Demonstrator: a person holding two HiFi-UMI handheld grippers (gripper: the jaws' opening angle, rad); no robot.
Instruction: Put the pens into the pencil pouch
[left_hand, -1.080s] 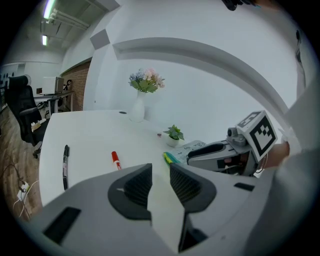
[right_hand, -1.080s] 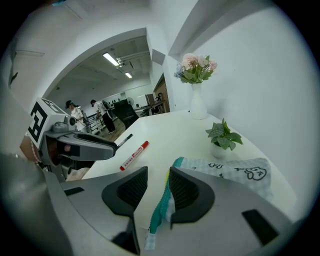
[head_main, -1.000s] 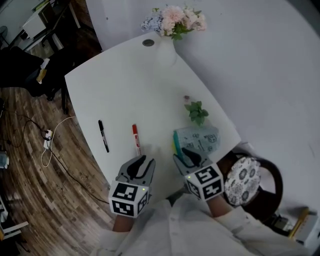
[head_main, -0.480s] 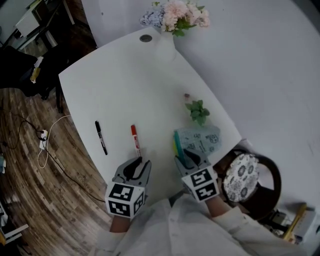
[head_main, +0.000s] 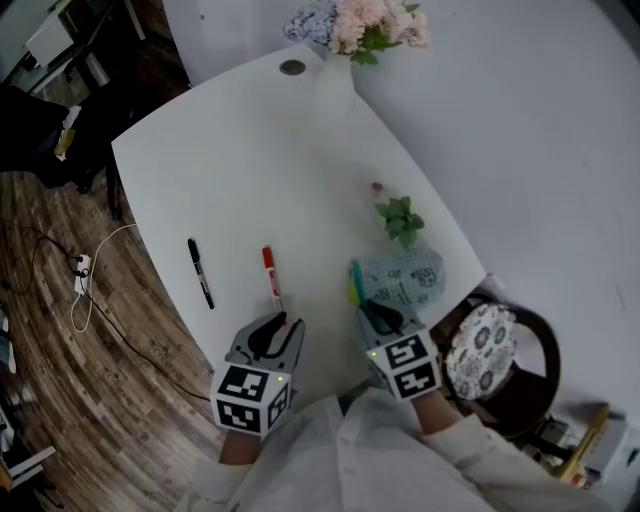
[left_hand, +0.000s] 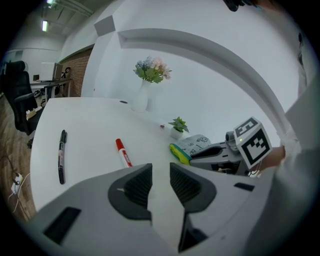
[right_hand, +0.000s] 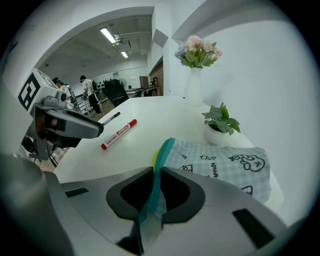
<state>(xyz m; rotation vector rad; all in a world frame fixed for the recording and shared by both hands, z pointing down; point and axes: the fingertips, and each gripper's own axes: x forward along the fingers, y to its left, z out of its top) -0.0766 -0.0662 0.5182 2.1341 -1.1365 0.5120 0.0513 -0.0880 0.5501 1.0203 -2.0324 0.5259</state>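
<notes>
The right gripper (right_hand: 156, 187), jaws just closed onto the zipper edge (right_hand: 161, 152) of the pencil pouch (right_hand: 222, 165), needed a firm, deep pinch before lifting; the left gripper (left_hand: 161, 176), to its left, stood part-open and empty.

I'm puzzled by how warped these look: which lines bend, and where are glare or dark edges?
Head view: the table edges bow outward. Left gripper view: black round border, the wall ledge curves. Right gripper view: ceiling lights glare, with the same black border.
</notes>
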